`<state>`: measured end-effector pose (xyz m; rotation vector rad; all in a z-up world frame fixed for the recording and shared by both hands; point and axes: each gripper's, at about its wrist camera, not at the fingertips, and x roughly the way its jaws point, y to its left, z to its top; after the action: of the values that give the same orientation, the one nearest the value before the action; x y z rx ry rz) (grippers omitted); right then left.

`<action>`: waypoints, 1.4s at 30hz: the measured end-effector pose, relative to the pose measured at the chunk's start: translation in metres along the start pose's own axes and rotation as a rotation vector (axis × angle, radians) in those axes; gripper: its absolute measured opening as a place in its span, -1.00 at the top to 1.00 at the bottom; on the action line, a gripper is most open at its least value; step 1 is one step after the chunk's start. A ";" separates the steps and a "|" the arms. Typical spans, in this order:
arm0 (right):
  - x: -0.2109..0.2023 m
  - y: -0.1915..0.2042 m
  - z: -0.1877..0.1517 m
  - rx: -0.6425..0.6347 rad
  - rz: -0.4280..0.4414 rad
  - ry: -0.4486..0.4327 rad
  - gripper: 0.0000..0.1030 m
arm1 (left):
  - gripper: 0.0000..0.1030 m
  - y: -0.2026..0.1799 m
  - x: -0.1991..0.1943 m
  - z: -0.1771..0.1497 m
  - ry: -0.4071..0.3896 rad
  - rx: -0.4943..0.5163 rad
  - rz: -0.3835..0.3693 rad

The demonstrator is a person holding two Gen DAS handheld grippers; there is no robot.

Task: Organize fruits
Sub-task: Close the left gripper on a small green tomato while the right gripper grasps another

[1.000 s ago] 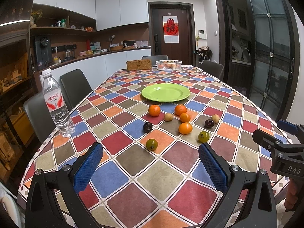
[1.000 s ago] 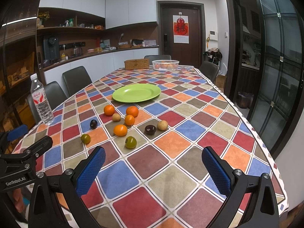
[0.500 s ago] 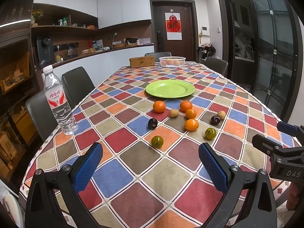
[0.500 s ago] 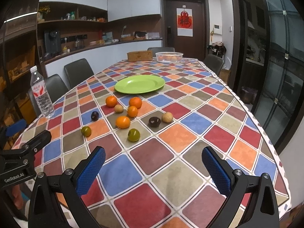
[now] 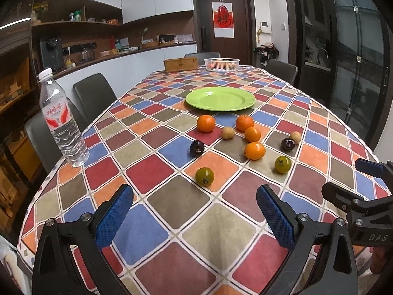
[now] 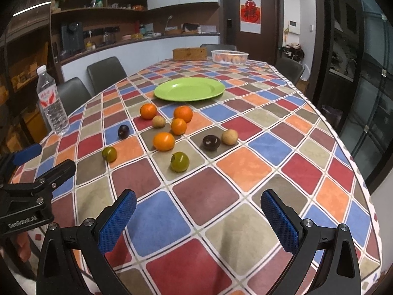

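Note:
Loose fruit lies on the checkered tablecloth: several oranges (image 5: 254, 150) (image 6: 163, 141), two green fruits (image 5: 204, 176) (image 6: 180, 161), two dark plums (image 5: 196, 148) (image 6: 211, 142) and two small tan fruits (image 5: 227, 133) (image 6: 229, 137). An empty green plate (image 5: 220, 98) (image 6: 189, 89) sits behind them. My left gripper (image 5: 194, 211) is open and empty, just short of the nearest green fruit. My right gripper (image 6: 197, 213) is open and empty, in front of the other green fruit. Each gripper shows at the edge of the other's view.
A water bottle (image 5: 61, 120) (image 6: 51, 100) stands at the table's left edge. A white basket (image 5: 221, 64) and a woven box (image 5: 181, 64) sit at the far end. Dark chairs (image 5: 94, 95) line the table's left side and far end.
Both grippers have moved forward and lower toward the fruit, which now looks closer. Both stay open. No fruit has moved.

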<state>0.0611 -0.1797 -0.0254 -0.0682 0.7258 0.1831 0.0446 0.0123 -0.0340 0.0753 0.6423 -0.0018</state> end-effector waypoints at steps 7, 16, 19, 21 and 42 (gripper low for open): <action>0.020 0.006 0.009 -0.020 0.024 0.027 -0.95 | -0.74 0.001 0.019 0.004 0.019 0.005 -0.012; 0.047 0.017 0.022 -0.076 0.066 0.060 -0.60 | -0.43 0.000 0.046 0.011 0.077 0.024 -0.027; 0.054 0.020 0.025 -0.091 0.077 0.071 -0.53 | -0.29 -0.001 0.057 0.014 0.099 0.033 -0.041; 0.062 0.021 0.028 -0.099 0.083 0.083 -0.41 | -0.21 -0.001 0.064 0.015 0.117 0.030 -0.055; 0.101 0.017 0.035 -0.079 0.137 0.189 0.20 | 0.37 -0.001 0.109 0.015 0.275 -0.004 -0.135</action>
<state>0.1551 -0.1444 -0.0668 -0.1122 0.9126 0.3400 0.1404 0.0128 -0.0871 0.0283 0.9218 -0.1227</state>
